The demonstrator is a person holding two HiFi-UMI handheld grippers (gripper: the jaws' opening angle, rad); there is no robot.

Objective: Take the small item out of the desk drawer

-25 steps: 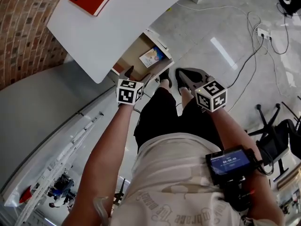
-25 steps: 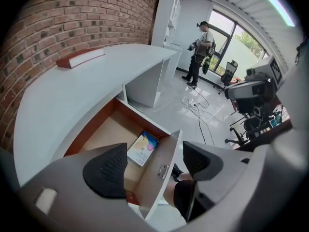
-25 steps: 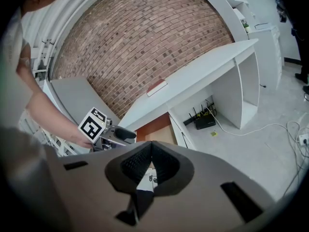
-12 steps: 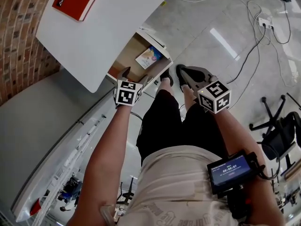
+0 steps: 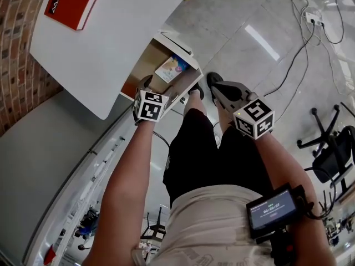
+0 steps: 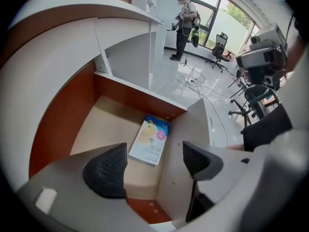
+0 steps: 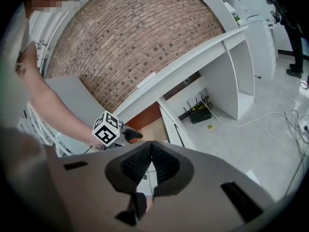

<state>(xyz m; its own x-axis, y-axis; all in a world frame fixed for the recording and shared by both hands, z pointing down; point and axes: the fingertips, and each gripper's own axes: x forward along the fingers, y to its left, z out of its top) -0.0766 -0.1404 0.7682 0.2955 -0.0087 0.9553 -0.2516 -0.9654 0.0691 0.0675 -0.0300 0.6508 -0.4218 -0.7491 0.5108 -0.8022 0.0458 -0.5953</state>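
The desk drawer (image 5: 145, 65) stands pulled out under the white desk top (image 5: 111, 37). A small booklet (image 5: 171, 69) with a pale blue and white cover lies flat on the drawer's floor, against its right wall. My left gripper (image 5: 158, 86) hovers over the drawer's near end, open, with nothing between its fingers. In the left gripper view the booklet (image 6: 150, 140) lies just beyond the jaws of the left gripper (image 6: 150, 164), apart from them. My right gripper (image 5: 217, 90) hangs to the right above the person's shoes, shut and empty; its own view shows the right gripper (image 7: 151, 164) with its pads touching.
A red book (image 5: 74, 1) lies on the desk top. Cables (image 5: 302, 35) trail over the glossy floor at the right, and an office chair (image 5: 333, 148) stands further right. A black router (image 7: 199, 114) sits under the desk. Another person (image 6: 184, 23) stands far off by the windows.
My left gripper has moved slightly forward, over the drawer's near end. The head view has shifted, so the desk sits further left. The right gripper has hardly moved.
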